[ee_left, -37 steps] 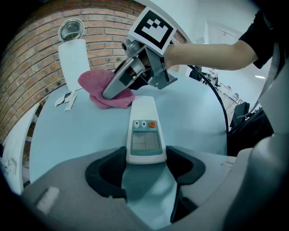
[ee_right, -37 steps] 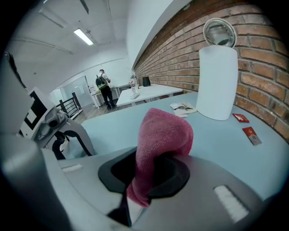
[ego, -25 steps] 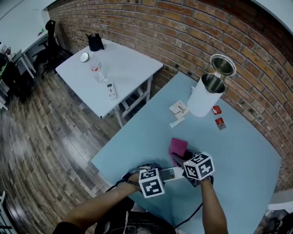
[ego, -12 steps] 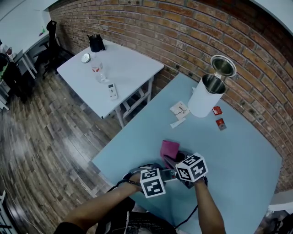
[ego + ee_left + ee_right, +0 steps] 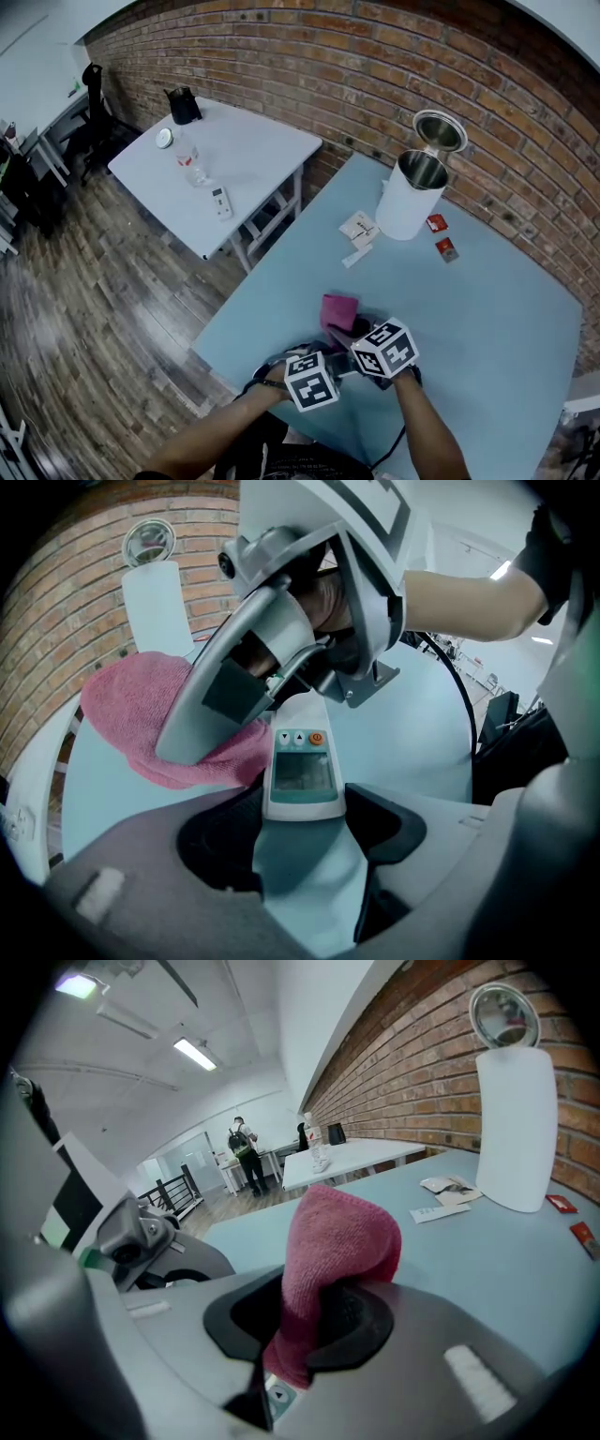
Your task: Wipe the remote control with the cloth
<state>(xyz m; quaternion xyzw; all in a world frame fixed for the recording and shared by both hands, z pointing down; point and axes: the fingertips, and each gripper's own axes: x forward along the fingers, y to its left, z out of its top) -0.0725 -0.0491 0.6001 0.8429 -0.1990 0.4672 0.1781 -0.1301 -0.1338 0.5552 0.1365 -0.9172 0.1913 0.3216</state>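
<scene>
The remote control (image 5: 300,775) sits with its near end between the pads of the left gripper (image 5: 302,819). The jaws stand wide and close on its two long sides. Its screen and buttons face up, and its far end projects forward over the light blue table (image 5: 487,309).

The pink cloth (image 5: 131,714) touches the remote control's upper left edge and spreads away to the left of it. Your right gripper (image 5: 314,1321) holds this cloth: its jaws are narrow and pinch a fold, with the rest bulging up and forward out of the grip. In the right gripper view, a small part of the remote control (image 5: 275,1393) shows directly beneath the pinched cloth (image 5: 337,1241).

In the head view, your two grippers are close together at the near edge of the table, with the cloth (image 5: 339,309) just beyond them. A white bin (image 5: 410,197) with its lid raised stands well apart at the far side, with papers (image 5: 359,228) beside it.
</scene>
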